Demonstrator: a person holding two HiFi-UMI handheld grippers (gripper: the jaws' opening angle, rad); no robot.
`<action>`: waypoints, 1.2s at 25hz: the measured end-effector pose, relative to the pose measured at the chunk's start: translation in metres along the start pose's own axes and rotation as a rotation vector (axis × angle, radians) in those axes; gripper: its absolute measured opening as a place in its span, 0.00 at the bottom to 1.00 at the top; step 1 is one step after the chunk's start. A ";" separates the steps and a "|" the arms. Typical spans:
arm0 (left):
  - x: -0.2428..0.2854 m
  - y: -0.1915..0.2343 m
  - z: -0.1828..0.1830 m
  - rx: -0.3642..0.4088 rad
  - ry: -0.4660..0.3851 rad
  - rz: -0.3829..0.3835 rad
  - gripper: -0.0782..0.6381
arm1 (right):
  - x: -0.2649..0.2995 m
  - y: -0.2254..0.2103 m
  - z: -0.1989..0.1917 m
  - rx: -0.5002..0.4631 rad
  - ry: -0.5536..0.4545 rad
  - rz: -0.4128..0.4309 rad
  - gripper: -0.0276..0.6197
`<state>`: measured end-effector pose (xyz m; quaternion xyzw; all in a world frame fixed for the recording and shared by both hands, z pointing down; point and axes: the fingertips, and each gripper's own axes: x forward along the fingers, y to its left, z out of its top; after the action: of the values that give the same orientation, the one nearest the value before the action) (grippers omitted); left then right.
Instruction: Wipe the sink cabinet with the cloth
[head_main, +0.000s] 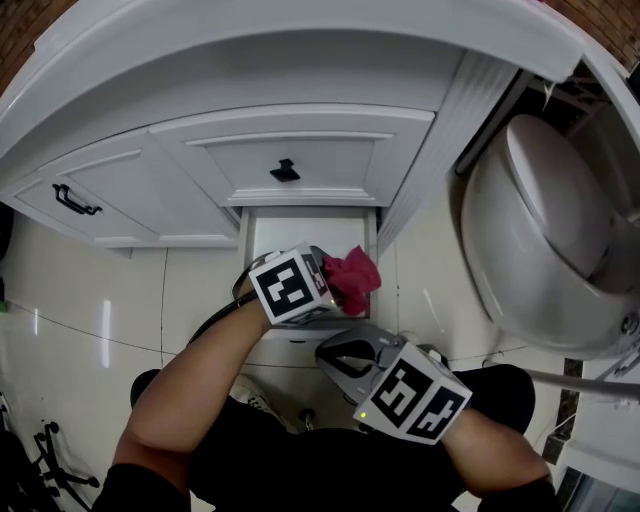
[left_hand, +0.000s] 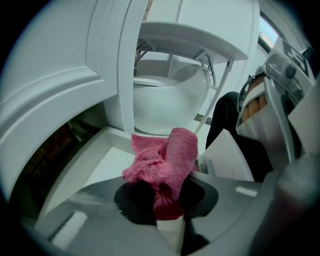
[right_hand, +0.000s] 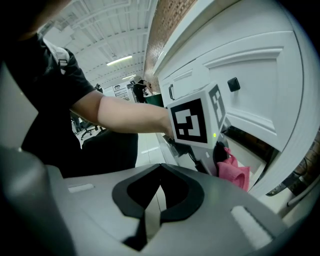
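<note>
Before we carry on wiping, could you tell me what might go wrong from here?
The pink cloth is pinched only at a bunched end by the left gripper, so it may slip out under wiping pressure. The open drawer lies directly below, so a dropped cloth would probably land inside.

I count two tongs, the left tongs (head_main: 328, 285) and the right tongs (head_main: 338, 352), one pink cloth (head_main: 354, 279), one white sink cabinet (head_main: 300, 75) with one bar handle (head_main: 76, 200) and one knob (head_main: 285, 170), and one toilet (head_main: 540, 230).
</note>
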<state>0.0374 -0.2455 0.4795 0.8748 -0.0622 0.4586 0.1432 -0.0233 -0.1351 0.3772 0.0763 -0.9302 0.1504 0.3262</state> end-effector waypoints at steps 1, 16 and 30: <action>-0.002 0.001 -0.007 0.000 0.015 0.005 0.24 | -0.001 -0.001 -0.001 0.003 0.000 -0.006 0.05; -0.063 0.028 -0.085 -0.085 0.113 0.108 0.24 | 0.006 0.001 -0.001 0.001 0.009 -0.031 0.05; -0.080 0.023 -0.113 -0.093 0.125 0.159 0.24 | 0.008 0.010 -0.002 -0.002 0.016 -0.093 0.05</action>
<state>-0.1027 -0.2342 0.4795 0.8293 -0.1437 0.5188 0.1501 -0.0302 -0.1250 0.3814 0.1177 -0.9230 0.1350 0.3405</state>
